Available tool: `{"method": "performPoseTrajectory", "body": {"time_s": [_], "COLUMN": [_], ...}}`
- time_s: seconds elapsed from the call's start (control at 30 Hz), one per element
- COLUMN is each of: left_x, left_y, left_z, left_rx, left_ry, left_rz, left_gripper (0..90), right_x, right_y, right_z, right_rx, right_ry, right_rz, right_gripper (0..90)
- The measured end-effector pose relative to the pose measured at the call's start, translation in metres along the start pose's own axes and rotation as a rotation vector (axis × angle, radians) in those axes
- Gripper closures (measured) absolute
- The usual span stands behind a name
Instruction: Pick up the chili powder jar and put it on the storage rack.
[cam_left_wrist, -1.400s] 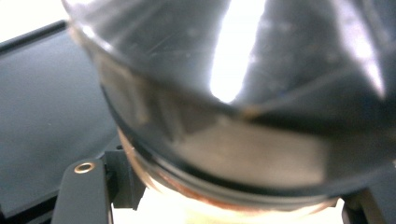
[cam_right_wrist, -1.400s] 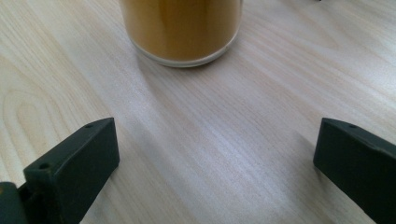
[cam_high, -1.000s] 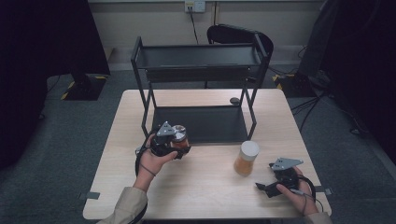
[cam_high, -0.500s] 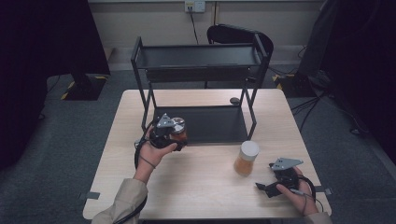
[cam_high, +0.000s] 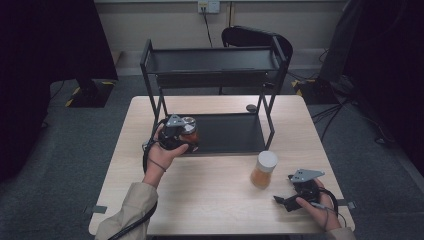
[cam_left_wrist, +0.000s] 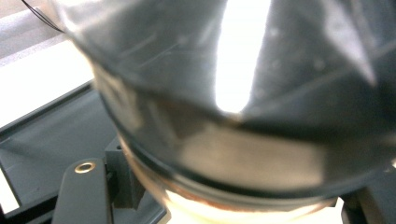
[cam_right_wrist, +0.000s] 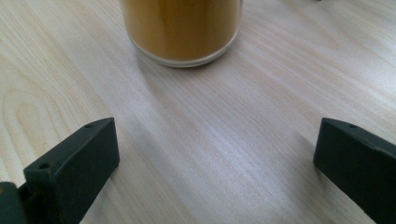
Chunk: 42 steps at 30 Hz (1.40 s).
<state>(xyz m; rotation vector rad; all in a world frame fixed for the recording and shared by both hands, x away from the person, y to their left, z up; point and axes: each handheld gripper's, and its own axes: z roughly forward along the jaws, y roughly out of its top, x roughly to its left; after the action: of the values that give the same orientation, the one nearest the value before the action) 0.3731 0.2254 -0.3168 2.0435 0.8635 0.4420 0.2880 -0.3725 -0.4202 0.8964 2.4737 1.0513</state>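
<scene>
Orange-filled jar (cam_high: 188, 131) in left claw (cam_high: 181, 134)

Plenty hidden at this moment, on both sides of the table.

In the left gripper view the dark-lidded glass jar (cam_left_wrist: 243, 107) sat so close that it was a blur, cut off at the top and both sides, and it hid most of the jaws. From the high view the left gripper (cam_high: 176, 134) covered much of that jar, and its contents were too small to tell. In the right gripper view the amber-filled glass jar with the white lid (cam_right_wrist: 182, 28) was cropped at the top, lid out of frame. The small dark round object (cam_high: 251, 108) on the pale wooden table (cam_high: 210, 200) was too small to identify.
</scene>
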Motion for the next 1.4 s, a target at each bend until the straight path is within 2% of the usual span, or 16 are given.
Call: {"method": "performPoseTrajectory", "body": {"time_s": [0.33, 0.83, 0.93, 1.4], "left_x": [0.008, 0.013, 0.014, 0.019], "left_y": [0.013, 0.047, 0.051, 0.076], "left_z": [-0.007, -0.025, -0.028, -0.041], "left_rx": [-0.023, -0.02, -0.026, -0.023], "left_ry": [-0.007, 0.01, 0.005, 0.011], "left_rz": [-0.03, 0.002, -0.008, -0.006], "left_gripper": [30.4, 30.4, 30.4, 30.4], "right_x": [0.0, 0.0, 0.0, 0.0], "right_y": [0.0, 0.0, 0.0, 0.0], "right_z": [0.0, 0.0, 0.0, 0.0], "right_rx": [0.0, 0.0, 0.0, 0.0], "right_ry": [0.0, 0.0, 0.0, 0.0], "right_rz": [0.0, 0.0, 0.0, 0.0], "right_gripper": [0.0, 0.0, 0.0, 0.0]}}
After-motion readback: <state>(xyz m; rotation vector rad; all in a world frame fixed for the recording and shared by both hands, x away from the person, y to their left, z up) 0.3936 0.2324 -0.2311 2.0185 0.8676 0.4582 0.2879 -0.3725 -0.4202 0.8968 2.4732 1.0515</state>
